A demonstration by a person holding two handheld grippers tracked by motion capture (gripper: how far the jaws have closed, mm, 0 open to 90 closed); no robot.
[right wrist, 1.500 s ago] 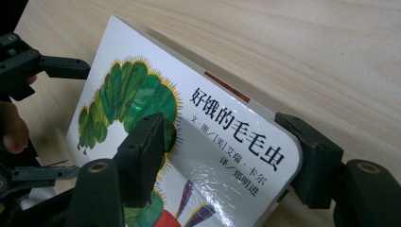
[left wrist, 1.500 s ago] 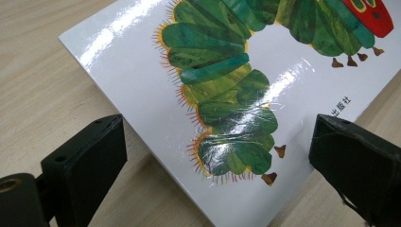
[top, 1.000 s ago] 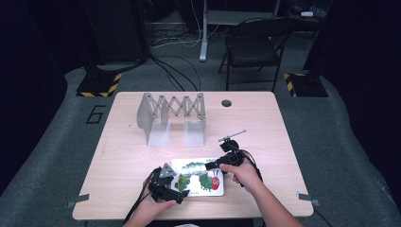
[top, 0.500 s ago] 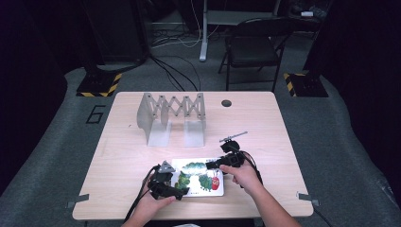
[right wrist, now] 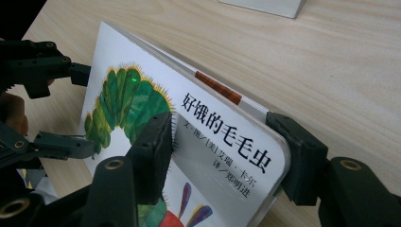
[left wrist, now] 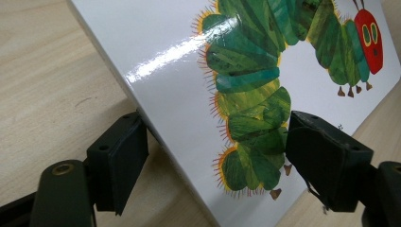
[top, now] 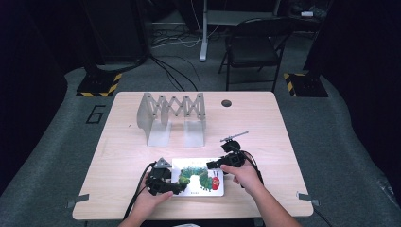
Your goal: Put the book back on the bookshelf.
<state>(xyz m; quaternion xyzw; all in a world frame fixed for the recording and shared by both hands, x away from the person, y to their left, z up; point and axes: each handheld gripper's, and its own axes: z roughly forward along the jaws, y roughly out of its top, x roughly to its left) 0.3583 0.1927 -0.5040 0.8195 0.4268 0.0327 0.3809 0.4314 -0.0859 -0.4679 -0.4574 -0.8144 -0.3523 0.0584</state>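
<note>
My right gripper (right wrist: 220,151) is clamped on the far corner of the glossy white picture book w/ the green caterpillar (top: 197,176), tilted up off the pale wooden table (top: 265,123) near its front edge. My left gripper (left wrist: 213,156) has just been closing round the other end; pads prob. not touching yet, hard to tell. Once it bites, two-handed lift looks ready.

The right gripper (right wrist: 222,151) clamps the tilted book (right wrist: 142,94) (caterpillar cover) above the table (right wrist: 331,61); the left gripper (right wrist: 78,106) straddles its far edge.
</note>
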